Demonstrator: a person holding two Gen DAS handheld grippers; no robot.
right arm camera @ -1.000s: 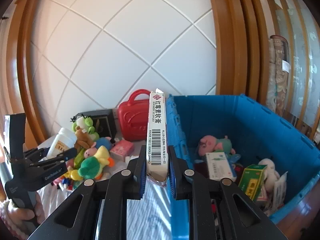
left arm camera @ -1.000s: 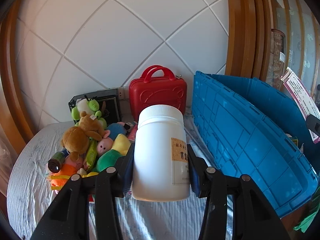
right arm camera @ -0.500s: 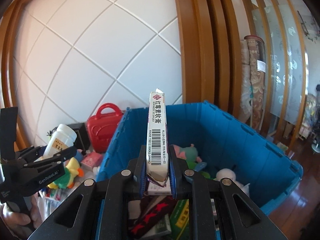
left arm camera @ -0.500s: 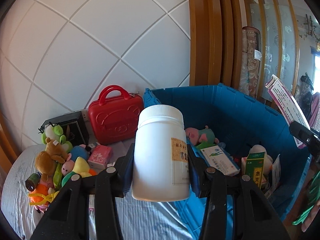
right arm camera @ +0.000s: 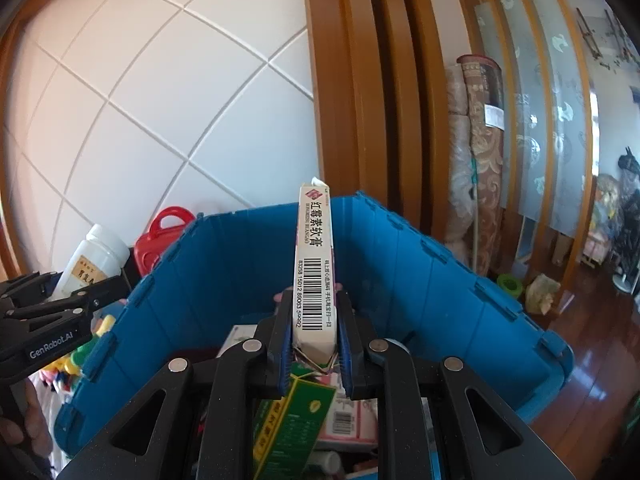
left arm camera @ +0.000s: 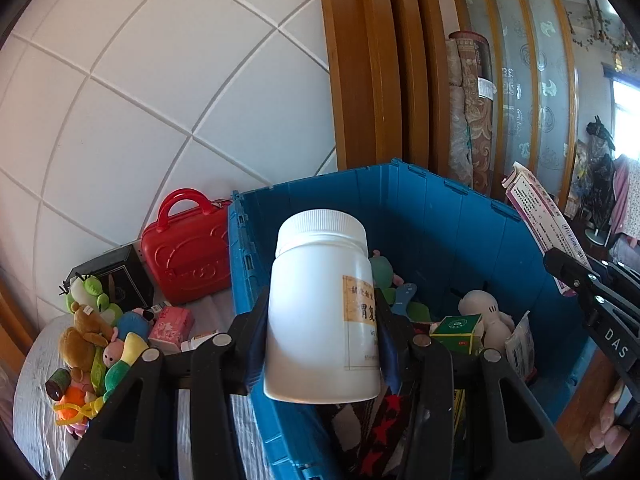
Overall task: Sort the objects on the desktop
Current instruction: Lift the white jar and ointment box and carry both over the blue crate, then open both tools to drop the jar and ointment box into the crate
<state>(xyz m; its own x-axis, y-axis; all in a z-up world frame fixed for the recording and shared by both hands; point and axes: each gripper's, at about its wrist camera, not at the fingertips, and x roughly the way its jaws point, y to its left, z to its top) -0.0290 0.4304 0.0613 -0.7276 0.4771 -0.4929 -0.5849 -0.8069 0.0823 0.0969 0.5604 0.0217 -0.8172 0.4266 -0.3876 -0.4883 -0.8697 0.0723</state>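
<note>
Left wrist view: we see the left gripper (left arm camera: 322, 344) clamping an upright white bottle (left arm camera: 320, 308) above the blue crate (left arm camera: 440, 216). Right wrist view: the right gripper (right arm camera: 314, 344) pinches a narrow ointment box (right arm camera: 314, 260) upright over the crate.

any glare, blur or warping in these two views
Left wrist: fisheye bends the wall tiles and door frame; the window at far right is blown out; the bottle is sharp. Right wrist: same bending; the box barcode reads crisply; sun glare on the floor.
</note>
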